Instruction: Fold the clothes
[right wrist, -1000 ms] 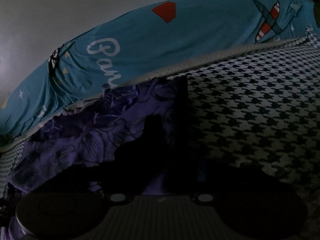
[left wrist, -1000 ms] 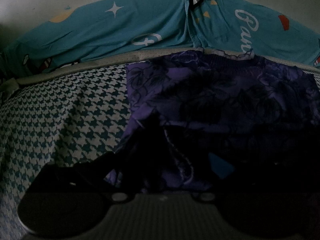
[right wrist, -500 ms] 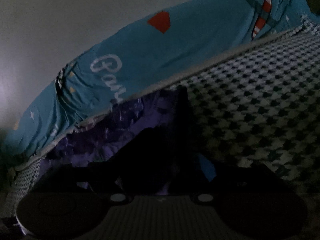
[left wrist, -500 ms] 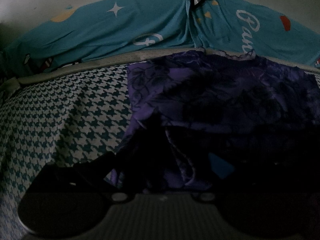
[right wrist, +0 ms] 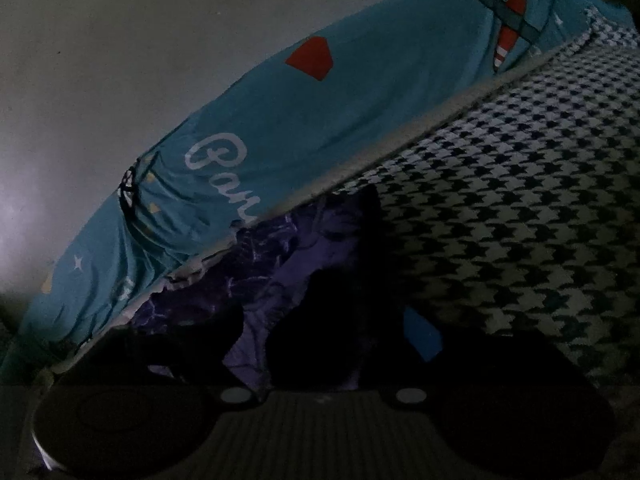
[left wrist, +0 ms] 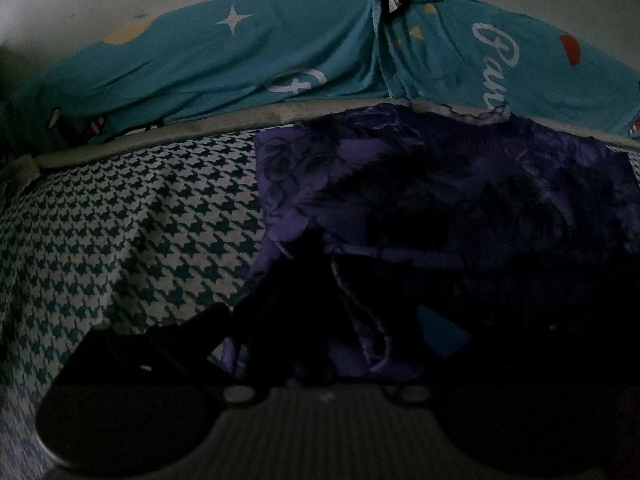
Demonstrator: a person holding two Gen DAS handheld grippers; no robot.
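A purple flower-print garment point(left wrist: 440, 184) lies flat on the houndstooth bed cover point(left wrist: 140, 216), its far hem at the bed's far edge. My left gripper point(left wrist: 332, 320) hangs low over the garment's near left part. Its dark fingers stand apart, with a blue pad point(left wrist: 440, 328) on the right one and a wrinkled fold of cloth between them. In the right wrist view the same garment point(right wrist: 272, 264) fills the lower left. My right gripper point(right wrist: 292, 344) is over its right edge with its jaws opening. Cloth lies between the fingers but is not pinched.
A teal printed sheet point(left wrist: 280, 48) with stars, lettering and a plane hangs behind the bed's pale piped edge point(left wrist: 180, 132), below a light wall point(right wrist: 120, 60). Bare houndstooth cover point(right wrist: 500, 200) stretches to the right of the garment. The room is dim.
The right wrist view has rolled, so the bed's edge now slopes steeply. The right fingers have spread wider apart. The left view is unchanged.
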